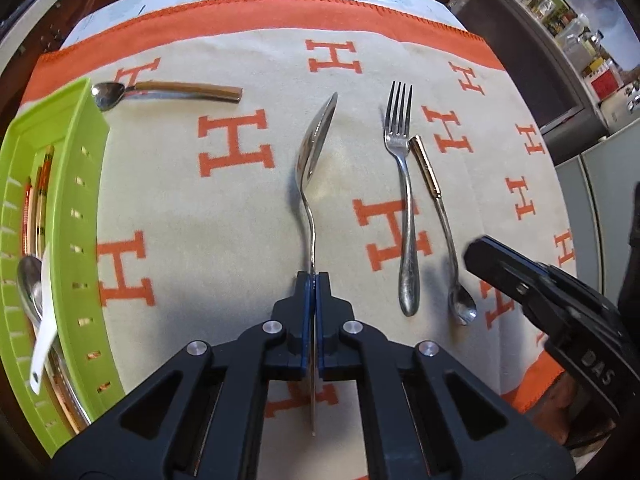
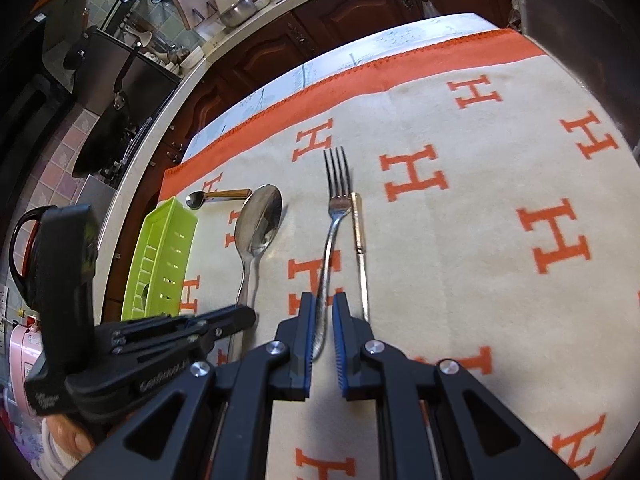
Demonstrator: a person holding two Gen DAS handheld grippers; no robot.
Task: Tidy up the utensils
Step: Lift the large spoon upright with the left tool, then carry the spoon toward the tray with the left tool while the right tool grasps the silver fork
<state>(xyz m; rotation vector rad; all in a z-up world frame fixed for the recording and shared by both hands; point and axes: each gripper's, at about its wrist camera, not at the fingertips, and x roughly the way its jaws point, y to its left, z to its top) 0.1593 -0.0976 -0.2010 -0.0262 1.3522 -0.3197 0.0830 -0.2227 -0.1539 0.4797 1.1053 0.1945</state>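
My left gripper (image 1: 315, 280) is shut on the handle of a large steel spoon (image 1: 318, 140), which points away from me with its bowl on edge over the cloth. A steel fork (image 2: 338, 184) lies on the cloth, and its handle runs between the fingers of my open right gripper (image 2: 323, 308), with a gap on the right side. A small gold-handled spoon (image 2: 358, 224) lies just right of the fork. Another small spoon (image 1: 168, 90) lies at the far left near the green tray (image 1: 86, 184), which holds spoons, chopsticks and a white utensil.
A cream cloth (image 1: 200, 200) with orange H letters and an orange border covers the table. The green tray stands at its left edge. A grey box (image 1: 520, 80) stands at the far right corner. Dark cabinets (image 2: 360, 12) and a crowded kitchen counter lie beyond the table.
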